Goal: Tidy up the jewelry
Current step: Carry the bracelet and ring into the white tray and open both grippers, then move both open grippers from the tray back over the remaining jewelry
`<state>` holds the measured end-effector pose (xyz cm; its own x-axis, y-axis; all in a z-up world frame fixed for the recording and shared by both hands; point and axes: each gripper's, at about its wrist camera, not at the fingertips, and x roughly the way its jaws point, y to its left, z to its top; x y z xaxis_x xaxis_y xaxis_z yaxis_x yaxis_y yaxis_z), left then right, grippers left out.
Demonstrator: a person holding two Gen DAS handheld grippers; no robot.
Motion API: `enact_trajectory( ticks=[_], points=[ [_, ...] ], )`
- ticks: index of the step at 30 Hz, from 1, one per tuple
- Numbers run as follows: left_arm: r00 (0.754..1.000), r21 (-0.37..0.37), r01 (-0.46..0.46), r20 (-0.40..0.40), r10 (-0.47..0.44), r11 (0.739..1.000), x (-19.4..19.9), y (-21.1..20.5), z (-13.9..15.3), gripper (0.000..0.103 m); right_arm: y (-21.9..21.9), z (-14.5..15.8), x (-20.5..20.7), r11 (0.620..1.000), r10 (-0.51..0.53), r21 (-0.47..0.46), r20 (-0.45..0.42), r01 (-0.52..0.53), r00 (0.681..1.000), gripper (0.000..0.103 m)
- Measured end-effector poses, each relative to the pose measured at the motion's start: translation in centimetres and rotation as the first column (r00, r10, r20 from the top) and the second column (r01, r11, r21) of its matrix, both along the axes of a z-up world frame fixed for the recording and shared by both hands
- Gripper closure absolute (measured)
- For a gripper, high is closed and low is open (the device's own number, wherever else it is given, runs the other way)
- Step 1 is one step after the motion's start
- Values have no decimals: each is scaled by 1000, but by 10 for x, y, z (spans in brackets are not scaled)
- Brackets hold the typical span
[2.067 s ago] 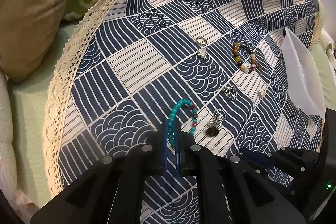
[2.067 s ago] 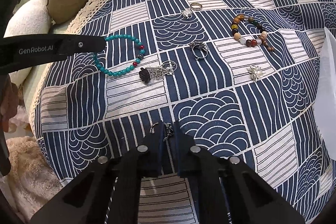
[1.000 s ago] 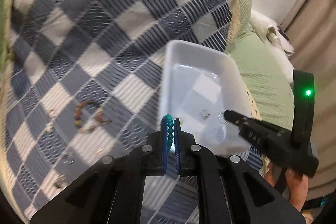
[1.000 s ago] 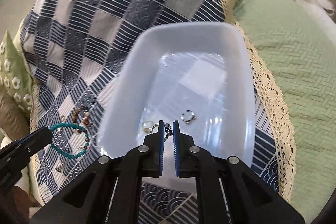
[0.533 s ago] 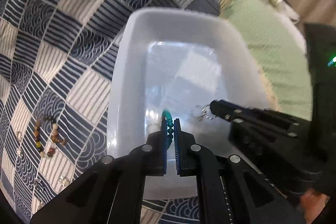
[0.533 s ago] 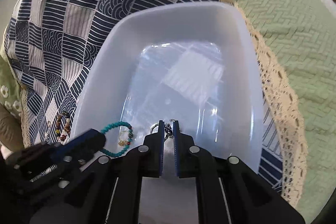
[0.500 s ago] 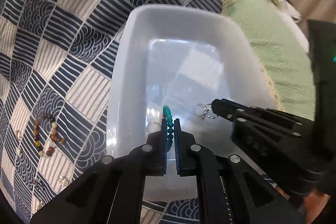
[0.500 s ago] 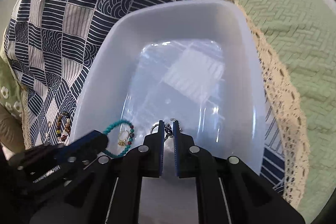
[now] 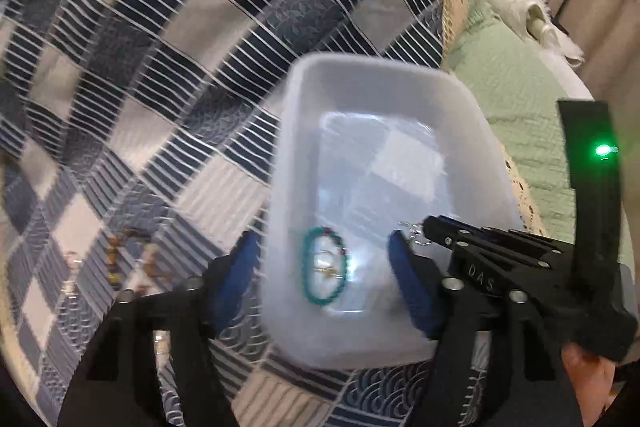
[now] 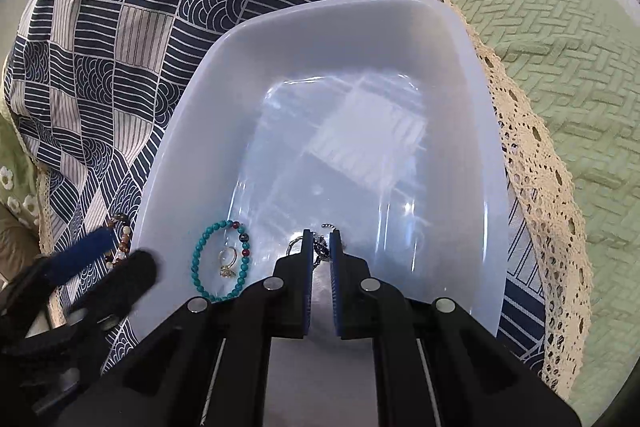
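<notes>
My left gripper (image 9: 320, 275) hangs released above the turquoise bracelet (image 10: 221, 261); right gripper (image 10: 320, 247) pinches a light, snaggy silver charm (image 10: 319, 247) by its loop.

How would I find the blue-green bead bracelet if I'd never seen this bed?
Look for the white plastic tub sitting on the navy-and-cream patterned cloth. Inside, at its near left corner, lies the turquoise bead bracelet, a loop with a few dark red beads, lying around a small ring. The other bracelet, brown and mixed-colour, is outside the tub on the cloth.
</notes>
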<state>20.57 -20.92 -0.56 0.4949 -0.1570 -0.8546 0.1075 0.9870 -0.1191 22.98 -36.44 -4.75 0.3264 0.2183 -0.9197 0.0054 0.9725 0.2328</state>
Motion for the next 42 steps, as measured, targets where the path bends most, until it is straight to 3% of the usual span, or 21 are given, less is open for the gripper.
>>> enact_trajectory(
  ticks=[7,11,19,21,24,25,28,35,37,39,42],
  points=[
    [992,-14,-102,71,102,995,-15,37,21,34,13,-6,0,998,19,-53,-9,-19,1000,94],
    [990,13,-121,67,120,993,-13,44,21,34,17,-7,-2,998,32,-55,-15,-33,999,93],
    [990,-3,-134,48,134,991,-11,49,17,33,28,-10,-7,993,69,-91,-23,-71,997,93],
    [990,8,-133,52,133,991,-13,48,16,28,30,-11,-7,991,80,-102,-29,-83,996,93],
    [989,11,-139,48,138,990,-12,49,14,28,32,-11,-7,991,85,-102,-37,-88,996,91],
    [989,8,-139,46,139,990,-12,49,14,28,33,-11,-7,991,85,-102,-34,-88,996,89],
    [989,6,-141,44,140,990,-12,49,14,28,31,-7,-8,990,78,-115,-12,-79,997,68],
    [987,-9,-150,48,150,989,-20,61,23,28,25,29,-26,997,60,-57,92,-55,994,66],
    [986,-6,-153,59,154,988,-27,69,30,28,31,44,-38,996,79,-50,140,-72,987,55],
    [984,13,-159,79,158,987,-36,80,39,28,41,62,-53,994,106,-40,196,-100,975,33],
    [981,54,-172,96,166,984,-48,102,50,26,60,79,-71,984,173,-10,238,-176,956,21]
  ],
)
